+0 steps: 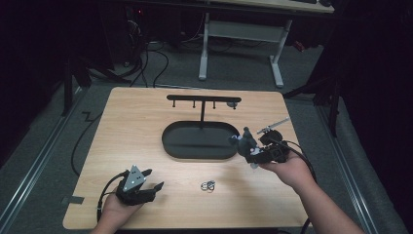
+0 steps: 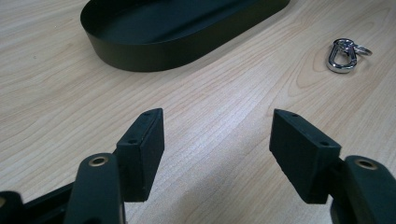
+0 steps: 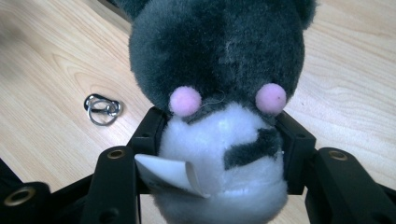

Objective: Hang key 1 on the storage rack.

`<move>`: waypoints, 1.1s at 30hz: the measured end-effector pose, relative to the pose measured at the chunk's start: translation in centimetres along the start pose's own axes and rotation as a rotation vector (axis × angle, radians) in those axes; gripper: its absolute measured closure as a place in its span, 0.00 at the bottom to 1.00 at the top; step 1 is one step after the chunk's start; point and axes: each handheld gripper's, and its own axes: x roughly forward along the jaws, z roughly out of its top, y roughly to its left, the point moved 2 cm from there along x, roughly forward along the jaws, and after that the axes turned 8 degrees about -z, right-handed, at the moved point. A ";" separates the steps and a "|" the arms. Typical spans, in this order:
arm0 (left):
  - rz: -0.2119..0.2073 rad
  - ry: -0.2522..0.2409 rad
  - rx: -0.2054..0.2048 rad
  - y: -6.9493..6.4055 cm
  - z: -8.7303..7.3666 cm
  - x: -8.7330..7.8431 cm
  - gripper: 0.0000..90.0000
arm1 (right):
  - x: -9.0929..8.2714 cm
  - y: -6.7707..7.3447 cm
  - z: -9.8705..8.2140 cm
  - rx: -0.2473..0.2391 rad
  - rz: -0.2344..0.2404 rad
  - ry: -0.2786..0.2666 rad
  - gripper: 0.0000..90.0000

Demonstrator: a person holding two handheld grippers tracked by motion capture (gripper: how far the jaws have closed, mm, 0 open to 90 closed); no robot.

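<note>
My right tongs (image 1: 247, 146) are clamped on a small plush toy (image 3: 219, 84), dark grey on top with two pink cheek dots, white lower down with a dark patch. In the right gripper view both pads press into the white part from either side, and a white tag (image 3: 173, 175) curls out near one of the jaws. From above, the toy (image 1: 243, 141) hangs off the worktop (image 1: 136, 131) at the right end of the black oval tray (image 1: 168, 141), just beside its rim, with my right hand (image 1: 287, 168) underneath and behind the tongs.

My left tongs (image 1: 146, 187) sit low near the front left part of the worktop, released: the left gripper view shows the two pads well apart with bare wood between them (image 2: 217, 154). The tray's wall (image 2: 154, 51) lies ahead of them.

A small silver clip with rings (image 1: 209, 185) lies flat on the wood near the front edge, between my two hands and apart from both. It shows at the upper right of the left gripper view (image 2: 344, 55) and to the left of the toy in the right gripper view (image 3: 102, 108).

A black stand (image 1: 203, 100) with a crossbar and short pegs rises from the back of the tray.
</note>
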 end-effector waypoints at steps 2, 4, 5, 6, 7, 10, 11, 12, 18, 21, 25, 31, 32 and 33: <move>0.000 0.002 0.001 0.0 0.0 0.0 0.40 | -0.1 0.0 0.1 0.003 0.001 -0.002 0.52; -0.001 0.002 0.001 0.0 0.0 0.0 0.40 | -0.3 -0.2 0.5 0.004 0.000 -0.007 0.52; 0.000 0.001 0.001 0.0 0.0 0.0 0.40 | -0.4 -0.2 0.6 0.003 0.000 -0.008 0.52; -0.001 0.001 0.001 0.0 0.0 0.0 0.40 | -0.5 -0.3 0.7 0.009 0.000 -0.008 0.52; -0.002 0.001 0.001 0.0 0.0 0.0 0.40 | -0.6 -0.4 0.9 0.008 -0.003 -0.009 0.52; -0.002 0.000 0.002 0.0 0.0 0.0 0.40 | -1.0 -0.6 1.3 0.014 -0.005 -0.016 0.52; -0.002 0.000 0.002 0.0 0.0 0.0 0.40 | -1.2 -0.7 1.4 0.016 -0.010 -0.021 0.52; -0.002 0.000 0.002 0.0 0.0 0.0 0.40 | -1.3 -0.8 1.6 0.019 -0.011 -0.023 0.52; -0.006 0.002 0.004 -0.1 0.0 0.0 0.40 | -1.9 -1.1 2.3 0.025 -0.016 -0.034 0.52; -0.006 0.006 0.008 -0.1 0.0 0.0 0.40 | -1.9 -1.2 2.6 0.029 -0.013 -0.030 0.52; -0.005 0.001 0.005 0.0 0.0 0.0 0.40 | -1.8 -1.3 3.3 0.037 -0.002 -0.033 0.52; -0.005 0.001 0.006 0.0 0.0 -0.1 0.41 | -2.4 -1.4 4.2 0.037 -0.006 -0.046 0.52; -0.005 0.000 0.007 0.0 0.0 -0.1 0.41 | -2.5 -1.4 4.4 0.036 -0.007 -0.049 0.52; -0.005 0.000 0.007 0.0 0.0 -0.1 0.41 | -2.7 -1.5 4.6 0.038 -0.010 -0.054 0.52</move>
